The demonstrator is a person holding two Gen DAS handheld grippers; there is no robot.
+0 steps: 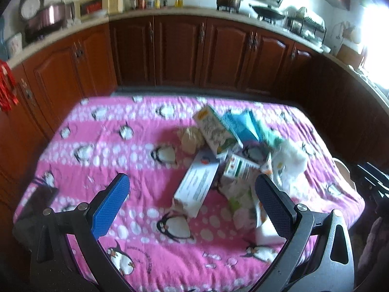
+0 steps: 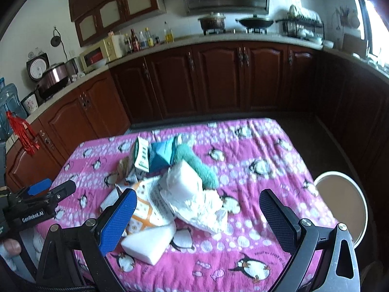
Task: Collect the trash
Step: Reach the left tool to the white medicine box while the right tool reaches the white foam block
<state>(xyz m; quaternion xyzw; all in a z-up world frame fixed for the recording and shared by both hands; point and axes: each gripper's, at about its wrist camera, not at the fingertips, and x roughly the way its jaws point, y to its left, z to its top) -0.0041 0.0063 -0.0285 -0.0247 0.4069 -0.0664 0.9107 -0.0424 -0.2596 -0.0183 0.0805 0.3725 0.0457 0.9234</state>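
Note:
A heap of trash lies on the pink penguin cloth of the table: a tall printed carton, a blue carton, a flat white box, a teal fuzzy item, a crumpled white wrapper, an orange-patterned packet and a white block. My left gripper hovers open just short of the flat box. My right gripper is open above the wrapper and holds nothing. The left gripper also shows at the right view's left edge.
A round white bin stands beside the table's right edge. Dark wooden cabinets run behind the table under a counter with bottles, a microwave and pots. A hand grips the left tool.

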